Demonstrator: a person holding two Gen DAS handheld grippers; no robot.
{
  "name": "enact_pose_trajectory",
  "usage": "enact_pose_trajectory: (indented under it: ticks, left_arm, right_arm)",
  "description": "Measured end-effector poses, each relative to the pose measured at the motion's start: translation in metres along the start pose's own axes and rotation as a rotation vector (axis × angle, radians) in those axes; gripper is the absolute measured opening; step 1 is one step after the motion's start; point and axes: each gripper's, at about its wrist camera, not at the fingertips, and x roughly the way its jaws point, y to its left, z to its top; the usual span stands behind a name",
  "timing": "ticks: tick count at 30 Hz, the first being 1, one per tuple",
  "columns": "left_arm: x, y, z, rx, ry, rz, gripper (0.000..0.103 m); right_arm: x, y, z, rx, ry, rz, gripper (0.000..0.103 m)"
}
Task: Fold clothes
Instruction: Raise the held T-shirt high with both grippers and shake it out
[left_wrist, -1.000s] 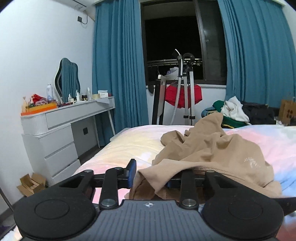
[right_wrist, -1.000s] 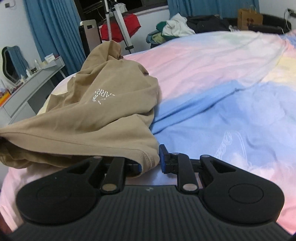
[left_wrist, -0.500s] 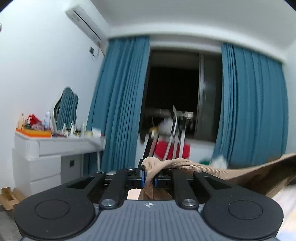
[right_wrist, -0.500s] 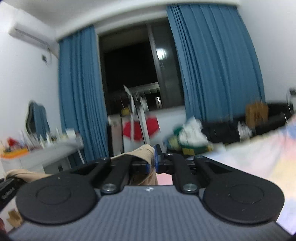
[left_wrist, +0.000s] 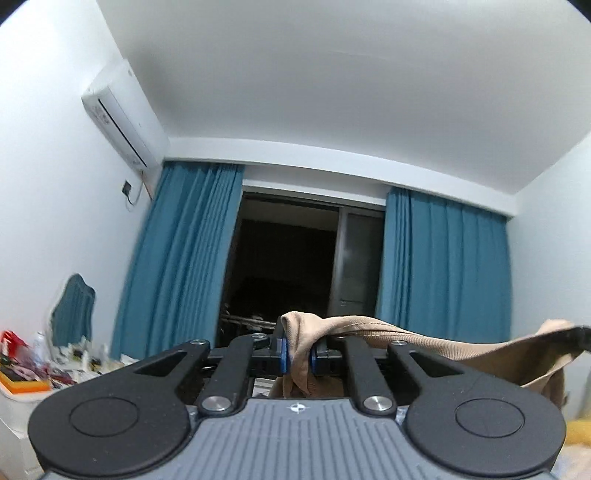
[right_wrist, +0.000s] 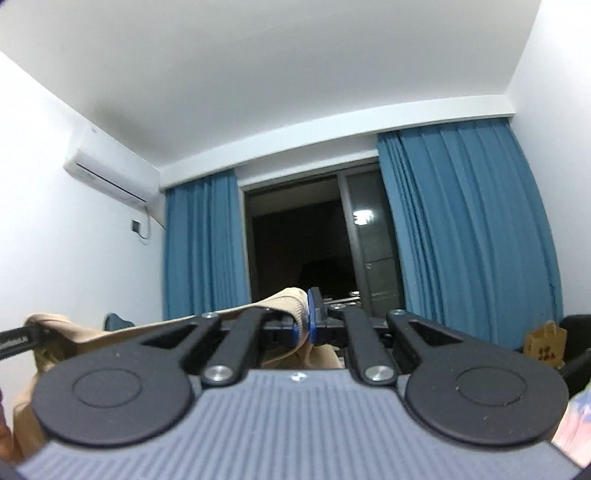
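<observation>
**Most of the garment out of sight behind both grippers**

The tan garment (left_wrist: 424, 341) dropped behind the left gripper (left_wrist: 297, 356), so its lower part could not be seen. In the right wrist view the garment (right_wrist: 291, 301) vanished behind the right gripper (right_wrist: 303, 325), and the frame's left edge cut it off. The dresser clutter (left_wrist: 33, 363) was blurred beyond telling. Writing on the paper bag (right_wrist: 545, 341) was too small to read.

The garment (left_wrist: 424, 341) is hanging between the left gripper (left_wrist: 298, 355) and right gripper (right_wrist: 303, 325). The window (left_wrist: 291, 266) is lying behind, curtains (left_wrist: 177, 258) flanking it, air conditioner (left_wrist: 118, 114) upper left.
</observation>
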Motion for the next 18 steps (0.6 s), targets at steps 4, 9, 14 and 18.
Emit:
enact_pose_trajectory:
  ticks: [4, 9, 14, 18]
  left_arm:
    - [-0.009, -0.01, 0.039, -0.004, 0.028, -0.02, 0.014]
    - [-0.013, -0.019, 0.041, -0.028, 0.093, -0.032, 0.014]
    - [0.011, -0.022, 0.005, 0.0, 0.112, -0.006, 0.015]
    - [0.075, -0.022, -0.045, 0.001, 0.15, 0.031, 0.015]
  right_arm:
    - [-0.005, -0.002, 0.042, -0.072, 0.018, -0.005, 0.009]
    - [-0.012, -0.01, 0.048, -0.074, 0.067, -0.012, 0.009]
    - [0.007, -0.021, 0.017, -0.069, 0.139, -0.039, 0.009]
    - [0.05, -0.036, -0.024, -0.045, 0.208, -0.071, 0.009]
